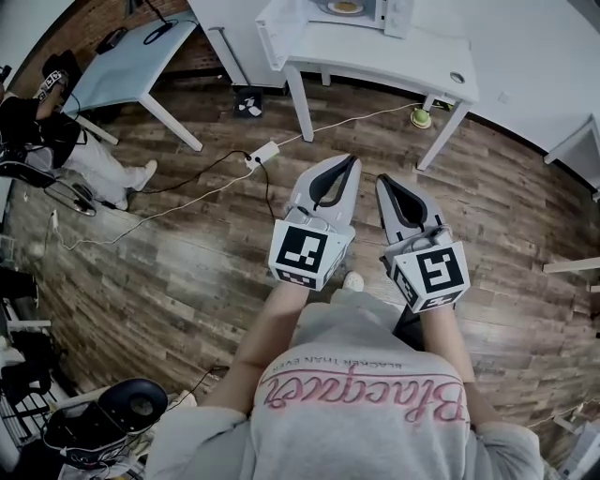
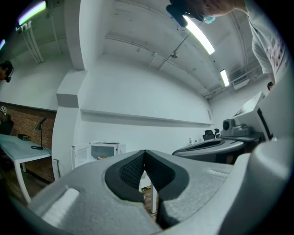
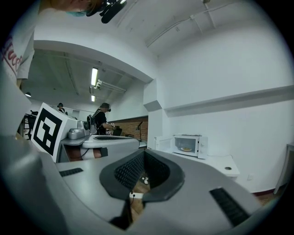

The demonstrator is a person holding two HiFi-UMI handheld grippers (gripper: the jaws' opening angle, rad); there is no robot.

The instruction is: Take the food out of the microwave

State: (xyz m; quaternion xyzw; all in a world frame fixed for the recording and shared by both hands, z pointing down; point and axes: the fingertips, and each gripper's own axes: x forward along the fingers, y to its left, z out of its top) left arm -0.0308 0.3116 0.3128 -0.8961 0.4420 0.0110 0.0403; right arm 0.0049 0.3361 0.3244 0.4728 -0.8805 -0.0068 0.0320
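Far left of the head view: light-blue desk (image 1: 131,52) with a seated person (image 1: 56,131) beside it, a bystander with no part in the task. Next, on the wood floor (image 1: 187,262): white power strip (image 1: 263,153) with a trailing cable, well apart from both claws.

Centre: left claw (image 1: 351,161) pinched fully shut, tips together, nothing between the pads, only floor visible through the gap behind them. Right claw (image 1: 382,180) just beside it, likewise closed tip to tip and empty. Both carried level in front of the torso, side by side, aimed at the white worktop (image 1: 375,56) ahead. Probably kept shut and parallel simply for carrying, with nothing in reach to grasp yet.

Above the claws in the head view: microwave (image 1: 361,11) on that worktop, cavity lit, door apparently swung open to its left, so likely no obstacle to reaching in. Food (image 1: 344,7) — yellowish, flat, seemingly on a plate — inside the cavity, not yet out. Well apart from both claws, bare floor between. Left of the tips in the left gripper view, right of them in the right gripper view. Judged stage: approach, before any contact. Next need: closing the distance, then opening one claw wide enough for the plate rim.

Further right: small yellow-green thing (image 1: 421,117) on the floor by a worktop leg, not identifiable.
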